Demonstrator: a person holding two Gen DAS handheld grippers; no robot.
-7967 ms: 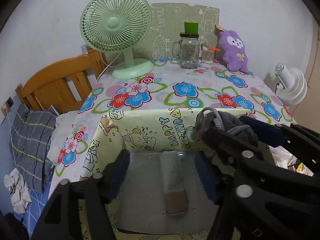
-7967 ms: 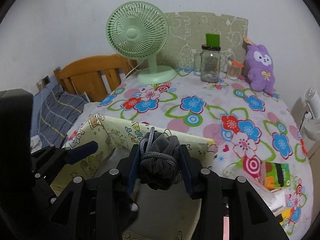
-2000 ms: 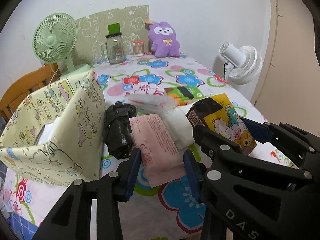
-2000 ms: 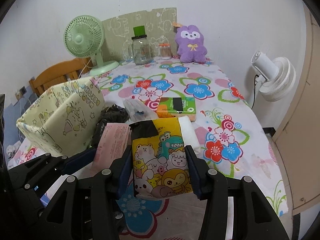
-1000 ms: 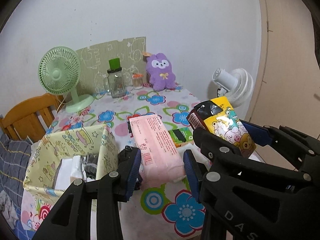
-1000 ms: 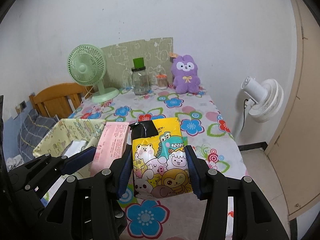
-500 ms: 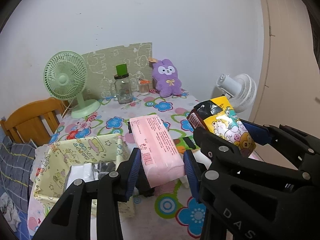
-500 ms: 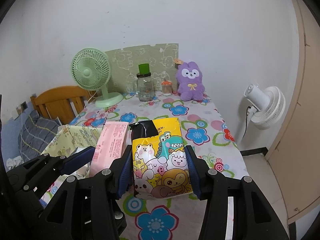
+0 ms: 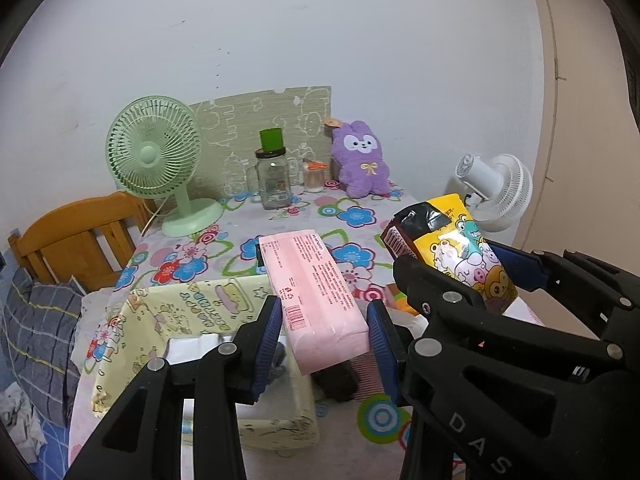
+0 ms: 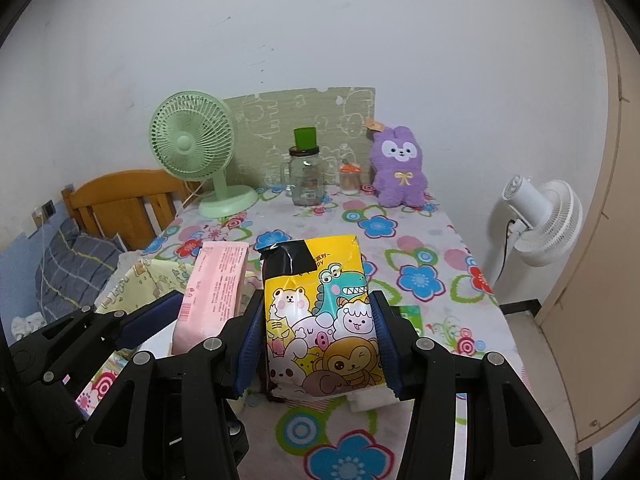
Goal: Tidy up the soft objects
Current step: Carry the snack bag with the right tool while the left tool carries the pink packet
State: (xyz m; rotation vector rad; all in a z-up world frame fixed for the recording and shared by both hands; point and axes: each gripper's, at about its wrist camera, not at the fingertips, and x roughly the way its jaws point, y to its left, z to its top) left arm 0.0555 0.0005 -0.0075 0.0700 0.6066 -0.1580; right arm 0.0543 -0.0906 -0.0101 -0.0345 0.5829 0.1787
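My left gripper [image 9: 326, 344] is shut on a pink tissue pack [image 9: 312, 296], held in the air above the near part of the table. My right gripper [image 10: 318, 344] is shut on a yellow cartoon-animal pack [image 10: 324, 320] with black tape at its top; the same yellow pack [image 9: 452, 248] shows at the right of the left wrist view. A pale yellow cartoon-print fabric box [image 9: 192, 312] stands open below the pink pack, with white and grey items inside. The pink pack [image 10: 218, 284] hangs just left of the yellow one in the right wrist view.
On the flowered tablecloth [image 10: 416, 248] stand a green fan [image 10: 192, 140], a glass jar [image 10: 306, 180], a small jar [image 10: 349, 180] and a purple plush [image 10: 400, 168] at the back. A white fan [image 10: 540, 216] is right of the table, a wooden chair [image 9: 76, 240] left. A black bundle [image 9: 336, 376] lies beside the box.
Both grippers have drawn back and slightly up with their packs; the table looks farther off and the fabric box has slid toward the middle under the pink pack.
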